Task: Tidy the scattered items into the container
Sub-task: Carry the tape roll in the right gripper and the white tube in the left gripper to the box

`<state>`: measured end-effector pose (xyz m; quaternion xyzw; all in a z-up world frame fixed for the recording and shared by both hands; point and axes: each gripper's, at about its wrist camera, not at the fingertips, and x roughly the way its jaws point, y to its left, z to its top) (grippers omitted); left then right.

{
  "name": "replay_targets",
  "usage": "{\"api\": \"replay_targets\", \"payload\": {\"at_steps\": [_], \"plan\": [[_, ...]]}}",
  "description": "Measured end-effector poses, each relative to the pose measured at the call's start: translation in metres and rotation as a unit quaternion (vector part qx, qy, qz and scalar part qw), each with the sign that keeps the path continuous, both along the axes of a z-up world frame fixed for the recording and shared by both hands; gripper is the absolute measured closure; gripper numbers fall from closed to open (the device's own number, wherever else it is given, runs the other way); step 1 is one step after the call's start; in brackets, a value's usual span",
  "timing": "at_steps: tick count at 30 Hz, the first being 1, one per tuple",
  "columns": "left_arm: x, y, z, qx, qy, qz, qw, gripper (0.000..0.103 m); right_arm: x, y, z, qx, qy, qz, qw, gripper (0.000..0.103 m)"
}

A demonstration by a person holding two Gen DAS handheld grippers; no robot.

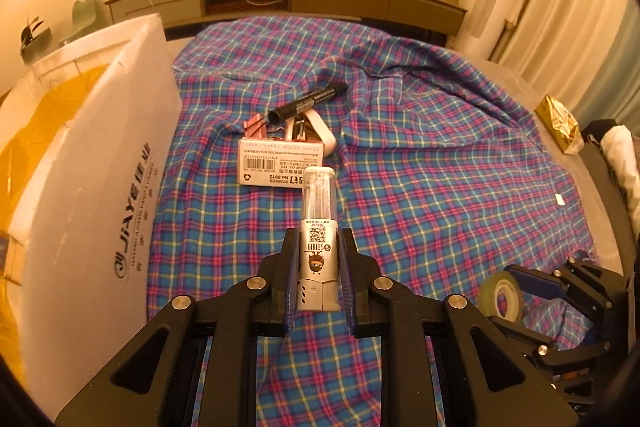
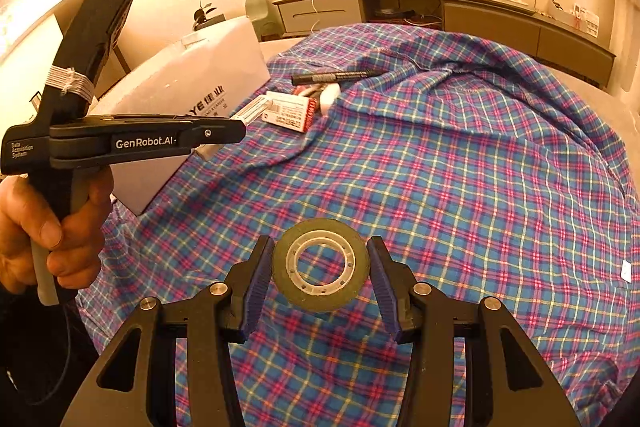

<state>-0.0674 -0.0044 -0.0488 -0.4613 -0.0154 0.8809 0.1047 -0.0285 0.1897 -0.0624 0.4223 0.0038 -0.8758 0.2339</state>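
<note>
The left gripper [image 1: 319, 259] is clamped on a silver tube [image 1: 319, 227] with a clear cap, held above the plaid cloth [image 1: 440, 187], just right of the white box [image 1: 92, 187]. The right gripper [image 2: 320, 275] grips a tape roll [image 2: 320, 264] by its rim, near. Farther off lie a staples box [image 1: 276, 163] and a black marker [image 1: 308, 103].

marker [image 1: 307, 103] behind staple box [image 1: 276, 163] — container [image 1: 100, 163] left

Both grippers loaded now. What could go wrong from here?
1. The left gripper pinches only the base of the glue stick; its long free end could pivot or slip on the way to the white box.
2. The tape roll sits between the right gripper pads at its edges; it might twist out.
</note>
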Motion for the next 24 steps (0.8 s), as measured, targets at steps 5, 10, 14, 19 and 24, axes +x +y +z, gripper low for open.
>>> {"api": "replay_targets", "payload": {"at_steps": [5,10,14,19,24], "plan": [[0.009,-0.003,0.012,0.006,0.010,0.001,0.9999,0.083,0.005,-0.008,0.010,0.001,0.011,0.004,1.000,0.054],[0.018,-0.004,0.026,0.013,0.022,-0.001,0.9997,0.083,0.010,-0.017,0.019,0.002,0.021,0.009,1.000,0.054],[0.024,-0.006,0.035,0.018,0.031,-0.002,0.9994,0.083,0.015,-0.021,0.026,0.002,0.029,0.010,1.000,0.054],[0.033,-0.008,0.045,0.023,0.040,-0.002,0.9989,0.083,0.021,-0.027,0.035,0.002,0.037,0.013,0.999,0.054],[0.041,-0.009,0.053,0.028,0.047,-0.002,0.9985,0.083,0.026,-0.032,0.043,0.004,0.046,0.016,0.999,0.054]]}}
